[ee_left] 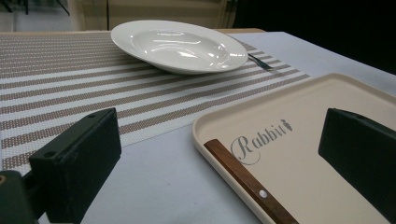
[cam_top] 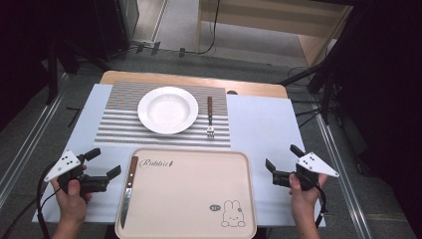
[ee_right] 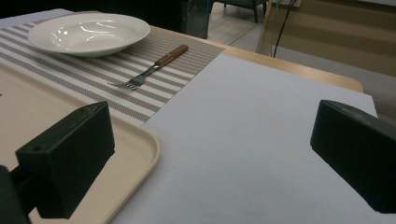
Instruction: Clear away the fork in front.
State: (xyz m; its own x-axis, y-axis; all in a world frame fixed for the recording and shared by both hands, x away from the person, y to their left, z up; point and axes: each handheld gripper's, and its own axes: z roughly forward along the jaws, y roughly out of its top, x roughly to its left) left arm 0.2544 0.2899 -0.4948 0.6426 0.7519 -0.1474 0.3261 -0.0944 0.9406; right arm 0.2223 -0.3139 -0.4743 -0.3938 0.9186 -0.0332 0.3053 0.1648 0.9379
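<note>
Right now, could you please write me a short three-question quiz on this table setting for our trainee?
1. True or false: the knife lies on the striped mat.
2. Which side of the plate is the fork on in the high view: A left, B right, C on the plate?
3. Fill in: the jaws of the left gripper and the right gripper stand ____, holding nothing.

Key
1. False: it lies along the left edge of the tray, handle toward the mat.
2. B, on the mat, prongs toward the tray.
3. Open.
</note>
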